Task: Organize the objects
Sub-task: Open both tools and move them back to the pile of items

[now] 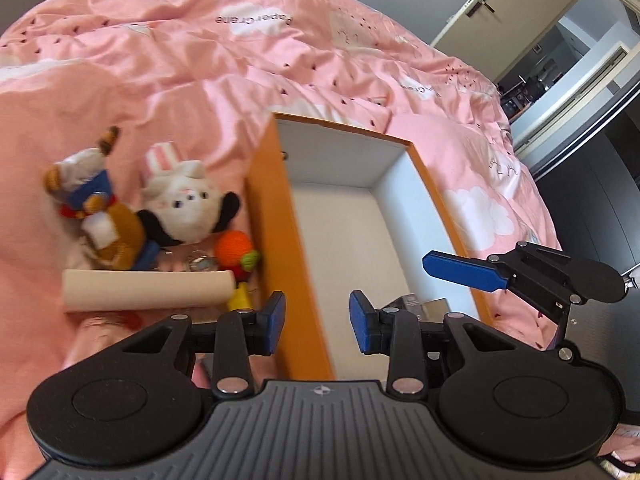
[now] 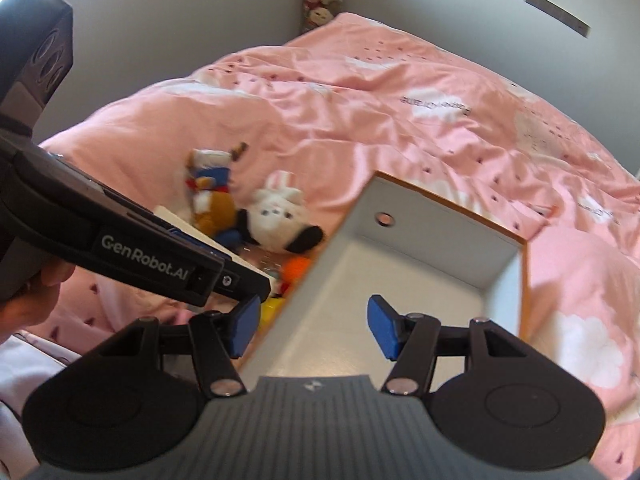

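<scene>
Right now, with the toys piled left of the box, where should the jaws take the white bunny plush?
Probably the striped ears. The white bunny plush lies with its ears pointing away from the pile, free over the pink duvet, while its head end presses against the brown plush and sits near the orange box wall. Come from above with the left gripper, jaws across the ears.

We see both views in bright, soft daylight. The pink duvet gleams in pale patches on its folds, and the white inside of the orange box looks evenly lit, with a faint shadow along its walls. The plush toys at its left are smeared by motion blur. Both fisheye pictures bend hard at the edges; the doorway at far right curves, and glare burns the right wrist view's top left corner.
</scene>
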Demonstrator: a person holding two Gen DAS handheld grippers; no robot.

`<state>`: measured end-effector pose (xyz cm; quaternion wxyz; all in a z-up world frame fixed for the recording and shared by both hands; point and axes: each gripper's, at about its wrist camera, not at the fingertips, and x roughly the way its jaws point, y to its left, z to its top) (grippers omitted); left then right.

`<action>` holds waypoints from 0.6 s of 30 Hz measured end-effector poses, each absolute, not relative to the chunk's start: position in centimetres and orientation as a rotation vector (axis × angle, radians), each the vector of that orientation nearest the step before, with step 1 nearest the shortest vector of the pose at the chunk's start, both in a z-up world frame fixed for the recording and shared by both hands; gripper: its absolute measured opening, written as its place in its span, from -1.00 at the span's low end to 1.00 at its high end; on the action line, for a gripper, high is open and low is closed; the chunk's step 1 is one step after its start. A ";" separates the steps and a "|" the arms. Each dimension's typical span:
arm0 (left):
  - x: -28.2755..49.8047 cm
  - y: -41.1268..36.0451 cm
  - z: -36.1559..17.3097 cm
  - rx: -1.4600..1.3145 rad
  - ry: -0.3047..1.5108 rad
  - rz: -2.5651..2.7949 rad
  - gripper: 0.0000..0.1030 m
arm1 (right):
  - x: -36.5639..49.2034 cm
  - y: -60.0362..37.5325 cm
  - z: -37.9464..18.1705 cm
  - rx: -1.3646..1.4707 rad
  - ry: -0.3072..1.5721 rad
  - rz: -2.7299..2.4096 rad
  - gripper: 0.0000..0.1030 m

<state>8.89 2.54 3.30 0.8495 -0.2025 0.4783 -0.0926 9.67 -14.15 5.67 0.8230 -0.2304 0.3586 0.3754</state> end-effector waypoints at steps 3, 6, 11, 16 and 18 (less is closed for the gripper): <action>8.1 4.4 3.1 -0.434 1.015 -0.184 -0.24 | 8.8 -12.4 5.4 -0.526 0.748 0.869 0.21; 7.4 6.2 2.7 -0.450 1.038 -0.190 -0.24 | 8.2 -10.7 5.0 -0.567 0.750 0.937 0.18; 6.7 8.2 1.4 -0.480 1.097 -0.190 -0.24 | 7.8 -8.1 3.5 -0.657 0.805 1.015 -0.06; 6.5 9.0 -0.5 -0.537 1.130 -0.178 -0.24 | 7.6 -6.4 1.5 -0.745 0.876 1.056 -0.24; 6.7 9.2 -1.4 -0.559 1.147 -0.175 -0.24 | 7.7 -5.7 0.5 -0.771 0.915 1.065 -0.24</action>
